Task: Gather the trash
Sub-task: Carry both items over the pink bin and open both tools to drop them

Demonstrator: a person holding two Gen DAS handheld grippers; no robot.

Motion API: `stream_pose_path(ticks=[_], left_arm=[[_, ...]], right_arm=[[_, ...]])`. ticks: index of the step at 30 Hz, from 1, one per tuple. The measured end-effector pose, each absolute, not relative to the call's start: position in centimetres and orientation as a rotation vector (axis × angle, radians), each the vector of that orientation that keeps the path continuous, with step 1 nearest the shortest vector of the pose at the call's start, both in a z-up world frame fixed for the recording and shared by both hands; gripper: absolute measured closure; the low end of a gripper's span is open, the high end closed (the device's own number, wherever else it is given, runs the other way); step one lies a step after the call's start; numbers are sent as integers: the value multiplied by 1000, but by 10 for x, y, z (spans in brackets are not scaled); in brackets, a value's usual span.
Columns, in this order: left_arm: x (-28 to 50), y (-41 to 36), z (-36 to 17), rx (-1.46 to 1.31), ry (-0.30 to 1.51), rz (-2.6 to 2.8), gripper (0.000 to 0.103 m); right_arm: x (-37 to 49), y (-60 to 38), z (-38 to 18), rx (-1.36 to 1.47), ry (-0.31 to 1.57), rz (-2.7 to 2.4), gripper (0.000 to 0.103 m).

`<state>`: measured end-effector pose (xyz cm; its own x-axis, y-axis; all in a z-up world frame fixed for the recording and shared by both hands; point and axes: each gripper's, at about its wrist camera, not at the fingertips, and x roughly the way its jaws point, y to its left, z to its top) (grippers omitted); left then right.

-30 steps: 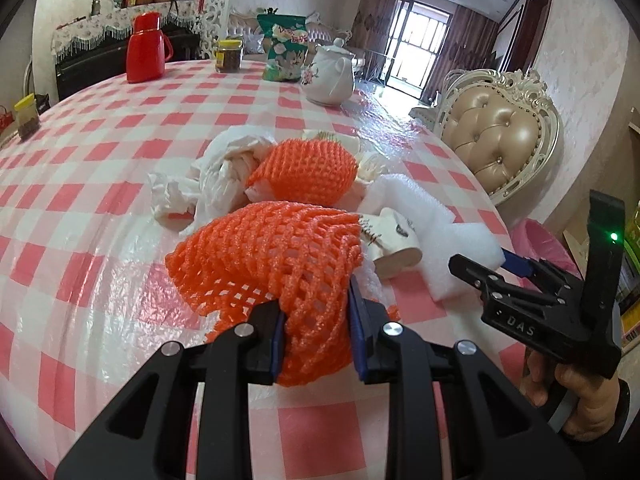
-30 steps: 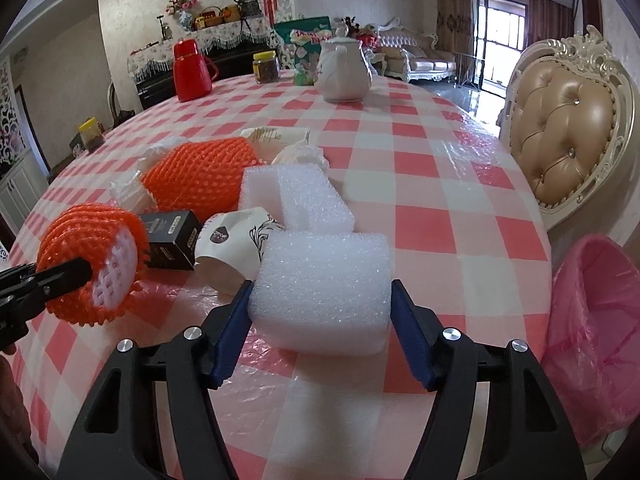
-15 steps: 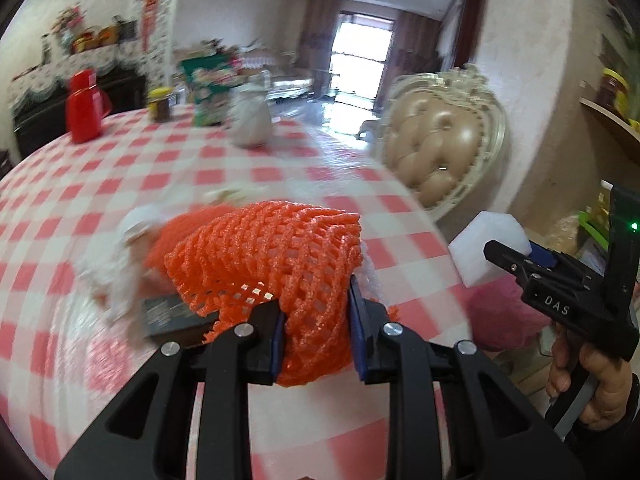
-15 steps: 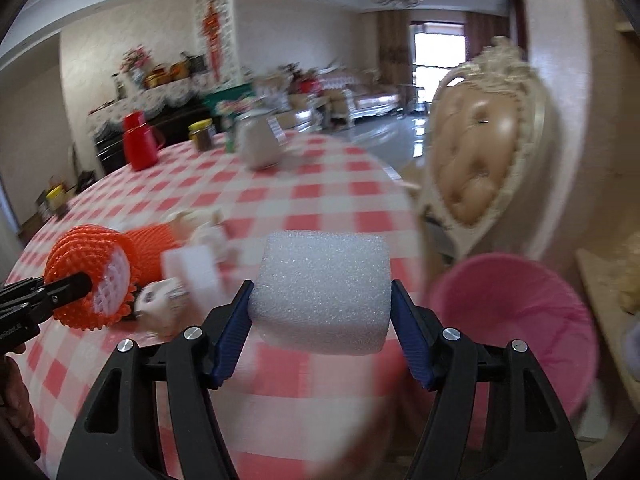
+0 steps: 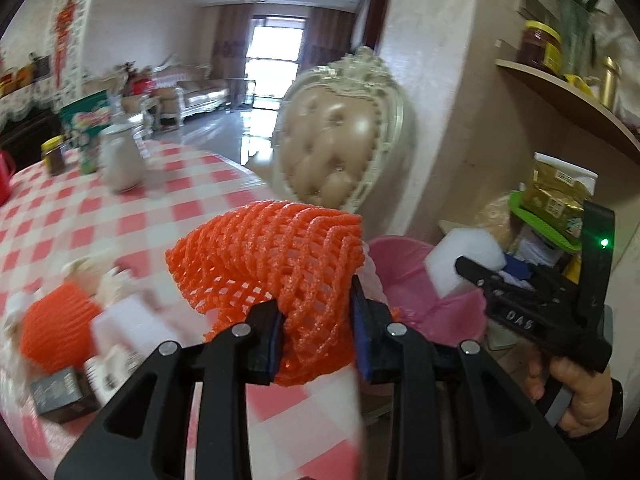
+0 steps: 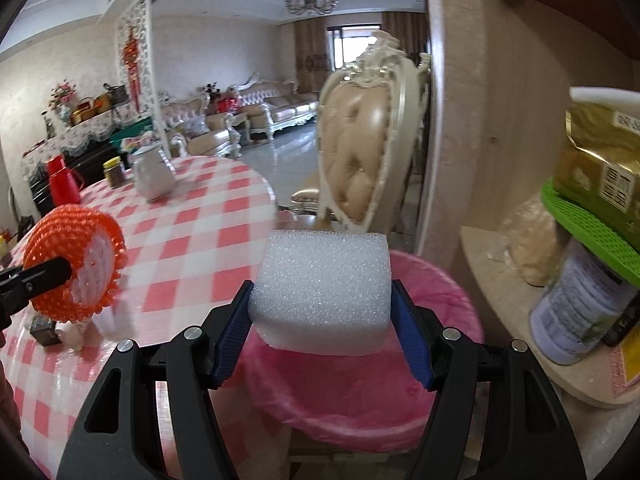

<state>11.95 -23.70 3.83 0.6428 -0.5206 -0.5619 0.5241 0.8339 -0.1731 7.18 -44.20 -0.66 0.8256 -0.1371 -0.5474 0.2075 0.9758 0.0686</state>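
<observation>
Over the pink bin (image 6: 360, 392), just off the table (image 6: 192, 240) edge, a white foam block (image 6: 324, 292) is held by the right gripper (image 6: 322, 344), its jaws about half spread and both blue pads pressed to the block's sides. A second ago that block was being carried low over the checked cloth; now it is hung above the bin's lined mouth, so by the look of it a drop is all that is left. Beside it, an orange foam net (image 5: 276, 264) is carried by the left gripper (image 5: 316, 328), jaws narrow and the mesh pinched between them. They have just been eased open a little, yet the net is not let go. It has been swung from over the table toward the bin (image 5: 404, 276), whose near rim is masked by the net. On the table, more trash (image 5: 60, 332) is left: another orange net, a dark box, pale scraps, all smeared by blur. How full the bin is cannot be made out.
</observation>
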Motion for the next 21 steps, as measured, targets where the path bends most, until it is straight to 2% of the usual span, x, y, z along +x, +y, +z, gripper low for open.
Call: stream_pose_path(ticks=[7,19,21], left_arm=[[132,-298,36,38,647,-689,73],[154,-353,15,43,708,-776,73],[158,-358,12,35,722,-794,62]], right_arm=[[66,-475,-14,141,589,-224,39],[76,-500,-29,176,624,-251,37],[76,-501,-31,178,626,-250,35]])
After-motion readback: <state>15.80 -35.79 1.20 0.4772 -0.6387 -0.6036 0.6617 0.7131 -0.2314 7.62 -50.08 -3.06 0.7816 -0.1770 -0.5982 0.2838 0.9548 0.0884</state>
